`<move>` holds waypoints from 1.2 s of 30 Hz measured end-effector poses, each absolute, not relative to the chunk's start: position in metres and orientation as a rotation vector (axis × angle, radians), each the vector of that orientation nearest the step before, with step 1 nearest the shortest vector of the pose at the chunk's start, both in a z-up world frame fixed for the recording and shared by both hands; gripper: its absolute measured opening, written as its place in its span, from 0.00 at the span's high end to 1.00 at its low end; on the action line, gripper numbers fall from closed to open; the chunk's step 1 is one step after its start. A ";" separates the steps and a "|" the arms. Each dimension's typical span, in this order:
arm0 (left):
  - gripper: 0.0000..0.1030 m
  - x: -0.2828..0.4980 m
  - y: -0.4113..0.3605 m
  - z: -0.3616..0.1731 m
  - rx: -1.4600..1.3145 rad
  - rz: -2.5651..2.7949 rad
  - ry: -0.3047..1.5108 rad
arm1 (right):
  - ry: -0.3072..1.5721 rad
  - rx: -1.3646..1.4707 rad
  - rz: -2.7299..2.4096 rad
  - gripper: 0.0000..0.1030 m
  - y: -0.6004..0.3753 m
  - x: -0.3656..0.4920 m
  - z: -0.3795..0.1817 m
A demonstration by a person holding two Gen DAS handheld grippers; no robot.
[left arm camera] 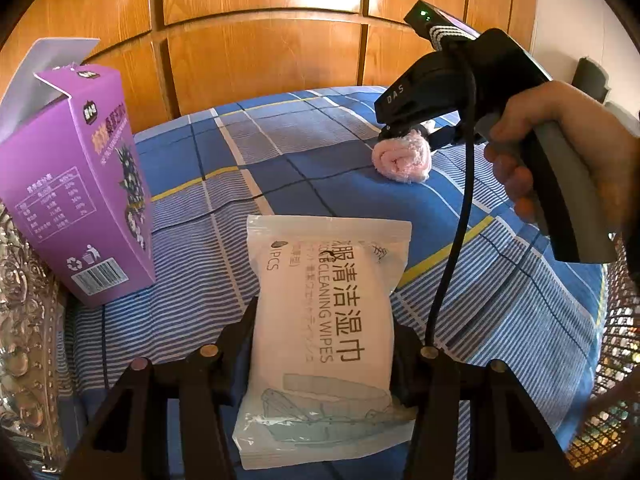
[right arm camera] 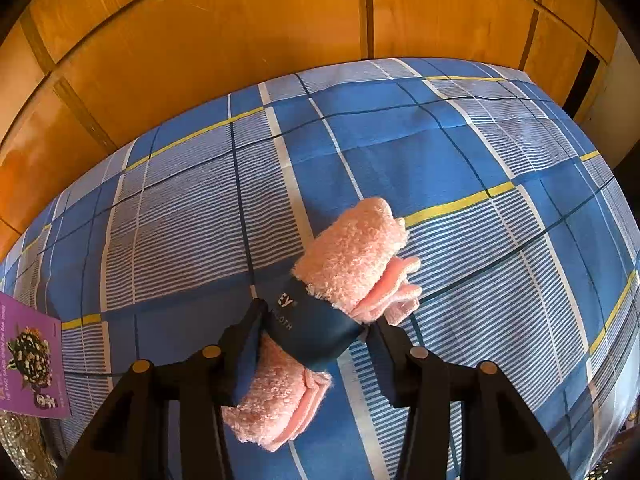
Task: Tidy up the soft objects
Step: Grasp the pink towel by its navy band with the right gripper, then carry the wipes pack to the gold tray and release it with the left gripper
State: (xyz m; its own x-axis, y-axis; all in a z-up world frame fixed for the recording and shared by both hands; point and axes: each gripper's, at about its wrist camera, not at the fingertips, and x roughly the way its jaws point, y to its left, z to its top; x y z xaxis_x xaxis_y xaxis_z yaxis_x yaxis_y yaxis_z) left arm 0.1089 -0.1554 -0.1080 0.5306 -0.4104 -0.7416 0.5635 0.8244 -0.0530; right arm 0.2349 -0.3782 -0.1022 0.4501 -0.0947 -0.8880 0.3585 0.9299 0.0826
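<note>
Pack of cleaning wipes (left arm camera: 324, 344): white soft pouch, dark printed lettering, lying flat on blue plaid bedspread (left arm camera: 280, 148), near centre, long axis running near to far, black pads against both long sides.

Rolled pink towel (right arm camera: 352, 272): fluffy, bound by dark blue paper band (right arm camera: 316, 328) at its middle, lying on bedspread, far right of pack, well apart from it.

Open bedspread (right arm camera: 400, 152) beyond; purple box (left arm camera: 80, 200) leftward.
</note>
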 end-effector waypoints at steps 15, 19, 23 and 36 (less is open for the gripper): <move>0.53 0.153 -0.168 -0.038 0.148 -0.554 0.833 | 1.072 0.314 -0.277 0.52 -0.384 0.239 -0.104; 0.53 0.171 -0.177 -0.012 0.157 -0.538 0.816 | 1.073 0.309 -0.277 0.52 -0.383 0.239 -0.104; 0.53 0.201 -0.186 0.000 0.117 -0.530 0.886 | 1.077 0.316 -0.270 0.52 -0.383 0.238 -0.104; 0.53 0.277 -0.130 0.080 0.022 -0.331 0.825 | 1.081 0.253 -0.268 0.52 -0.374 0.242 -0.105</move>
